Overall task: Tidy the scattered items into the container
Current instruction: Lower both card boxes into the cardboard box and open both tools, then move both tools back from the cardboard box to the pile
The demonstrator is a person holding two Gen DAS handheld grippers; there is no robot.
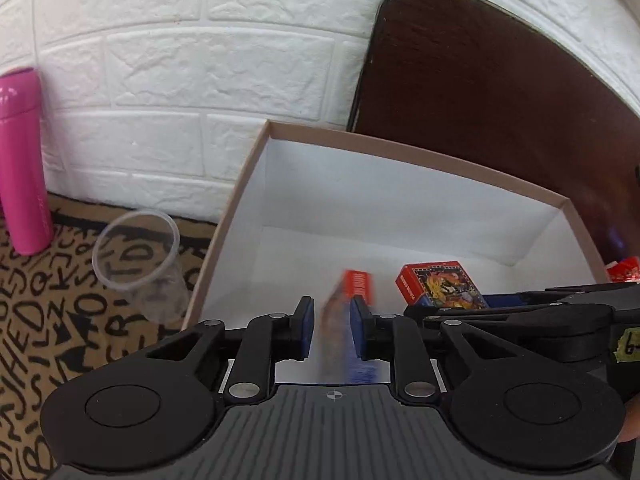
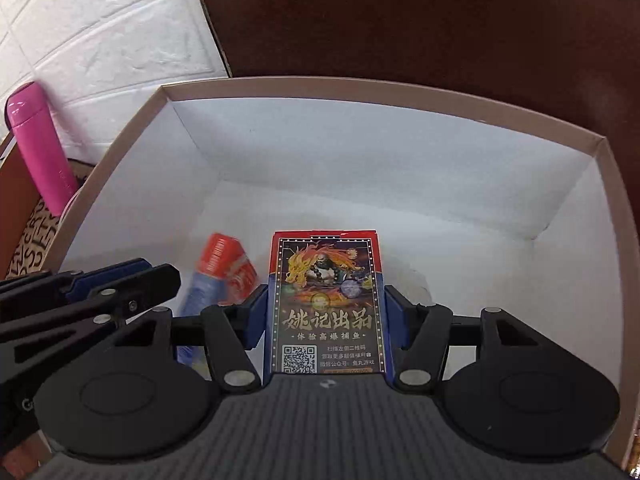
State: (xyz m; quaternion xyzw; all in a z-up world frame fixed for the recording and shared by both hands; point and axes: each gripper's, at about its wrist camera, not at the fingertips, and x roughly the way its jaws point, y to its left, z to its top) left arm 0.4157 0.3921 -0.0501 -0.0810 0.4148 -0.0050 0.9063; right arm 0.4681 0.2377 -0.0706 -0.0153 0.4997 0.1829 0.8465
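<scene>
A tan cardboard box [image 1: 256, 160] with a white inside stands against the wall; it also shows in the right wrist view [image 2: 280, 84]. My left gripper [image 1: 331, 330] is open over the box, and a blurred red-and-blue card pack [image 1: 346, 320] is between its jaws with gaps on both sides. That pack appears blurred in the right wrist view [image 2: 218, 280]. My right gripper [image 2: 326, 316] is shut on a second card pack [image 2: 326, 304] with a dragon picture, held inside the box. This pack shows in the left wrist view [image 1: 438, 284].
A pink bottle [image 1: 22, 160] stands at the left by the white brick wall. A clear plastic cup [image 1: 148, 264] lies on the letter-patterned cloth [image 1: 40, 320] beside the box. A dark brown panel [image 1: 500, 92] is behind the box. A red item [image 1: 628, 270] lies right of the box.
</scene>
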